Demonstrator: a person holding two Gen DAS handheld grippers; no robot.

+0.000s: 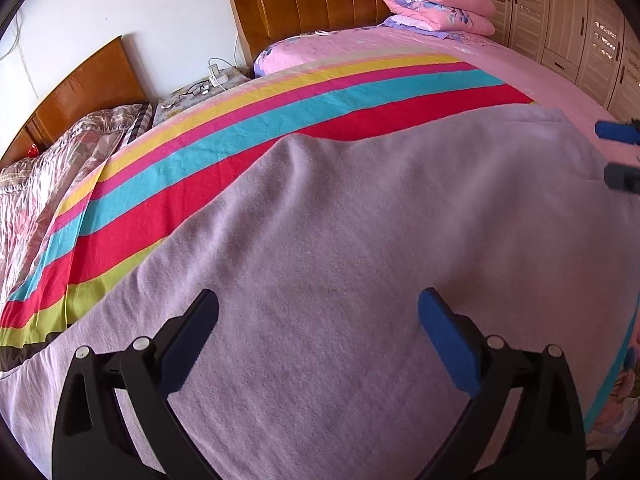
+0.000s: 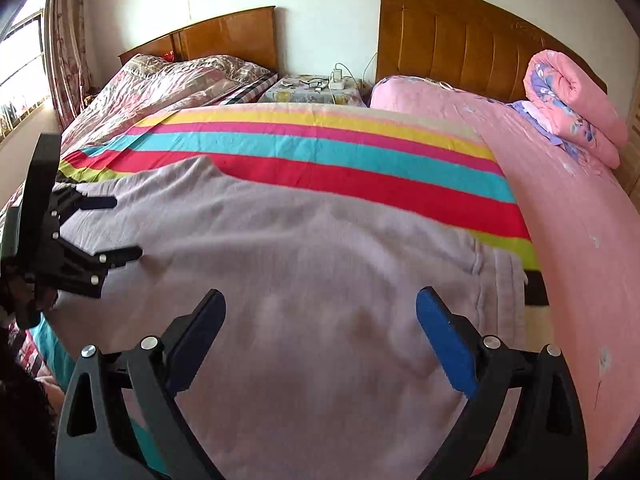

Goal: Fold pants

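Observation:
The lilac pants (image 1: 360, 240) lie spread flat on a striped sheet (image 1: 240, 136) on the bed; they also fill the right wrist view (image 2: 300, 280). My left gripper (image 1: 318, 312) is open and empty, hovering over the pants' left part. It also shows at the left edge of the right wrist view (image 2: 128, 228). My right gripper (image 2: 320, 312) is open and empty over the pants' right part, near the waistband edge (image 2: 504, 280). Its fingertips (image 1: 616, 132) show at the right edge of the left wrist view.
A rolled pink quilt (image 2: 572, 112) lies at the head of the pink bed (image 2: 580, 240). A nightstand (image 2: 312, 88) with chargers stands between two wooden headboards. A second bed (image 2: 160, 88) is at the left. Wardrobes (image 1: 568, 16) line the right wall.

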